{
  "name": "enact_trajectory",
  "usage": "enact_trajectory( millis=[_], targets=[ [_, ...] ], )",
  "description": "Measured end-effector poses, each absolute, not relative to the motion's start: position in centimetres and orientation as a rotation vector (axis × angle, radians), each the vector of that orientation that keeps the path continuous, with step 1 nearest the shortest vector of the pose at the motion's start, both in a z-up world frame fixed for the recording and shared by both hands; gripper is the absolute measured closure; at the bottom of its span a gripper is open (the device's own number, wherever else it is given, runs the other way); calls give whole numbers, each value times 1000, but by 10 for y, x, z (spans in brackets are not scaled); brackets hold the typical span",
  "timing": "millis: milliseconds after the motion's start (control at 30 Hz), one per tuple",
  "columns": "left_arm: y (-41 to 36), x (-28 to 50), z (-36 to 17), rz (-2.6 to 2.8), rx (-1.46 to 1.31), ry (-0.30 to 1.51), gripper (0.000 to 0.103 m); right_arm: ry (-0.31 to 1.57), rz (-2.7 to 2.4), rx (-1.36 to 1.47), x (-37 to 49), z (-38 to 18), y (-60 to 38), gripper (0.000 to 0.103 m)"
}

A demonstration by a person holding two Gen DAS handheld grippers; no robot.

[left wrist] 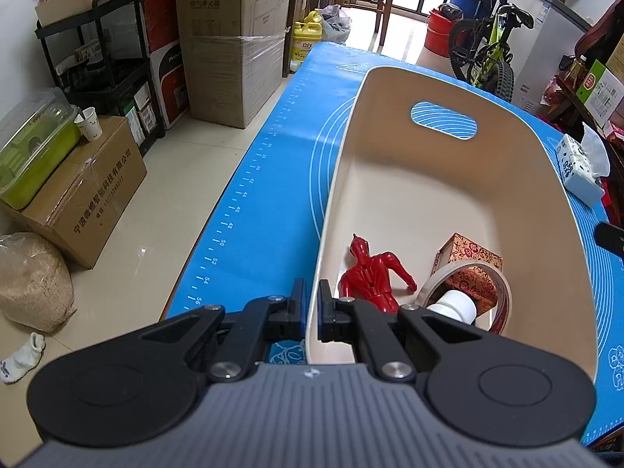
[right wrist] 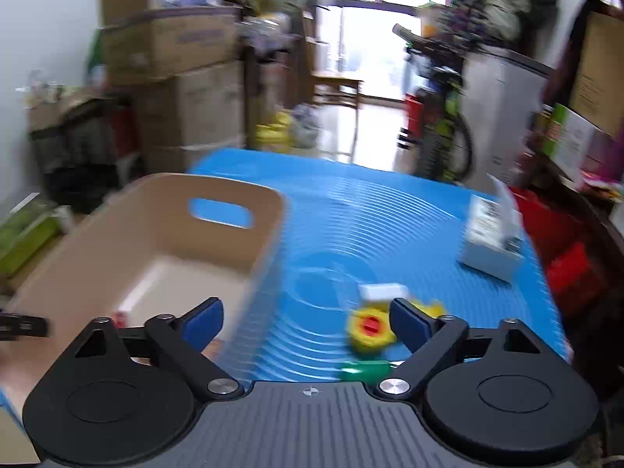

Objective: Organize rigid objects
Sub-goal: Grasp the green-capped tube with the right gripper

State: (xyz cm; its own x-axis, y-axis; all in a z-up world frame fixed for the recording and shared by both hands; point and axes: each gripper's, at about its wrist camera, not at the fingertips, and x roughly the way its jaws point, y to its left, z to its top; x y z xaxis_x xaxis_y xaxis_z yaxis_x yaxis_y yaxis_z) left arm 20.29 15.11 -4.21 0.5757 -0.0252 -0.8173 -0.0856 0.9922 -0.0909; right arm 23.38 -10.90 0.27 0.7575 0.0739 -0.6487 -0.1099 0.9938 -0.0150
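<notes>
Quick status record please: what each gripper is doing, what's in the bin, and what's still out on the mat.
left gripper: jaws shut on the near wall of the bin
right gripper: jaws open, nothing between them, above the mat
in bin: red figure, patterned box, tape roll, white cylinder
still on mat: yellow toy with a red centre, green piece, small white block, tissue box
image quality: right wrist view motion-blurred, toy details unclear

Left gripper (left wrist: 310, 306) fingers clamped on thin wall; right gripper (right wrist: 306, 321) fingers spread wide, empty.
</notes>
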Motion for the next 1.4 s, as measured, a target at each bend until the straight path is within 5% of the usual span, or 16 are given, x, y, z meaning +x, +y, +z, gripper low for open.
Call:
enact_trajectory(
  millis=[900, 1100, 1400],
  targets=[
    [151, 203, -42, 35, -124, 957, 96, 909, 46, -57, 277, -103, -148, 7],
    [151, 203, -42, 36, -124, 957, 96, 889, 22, -3, 283, -107, -158, 22],
    [151, 203, -42, 35, -125, 957, 96, 902, 41, -17, 282, -104, -155, 24]
  ],
)
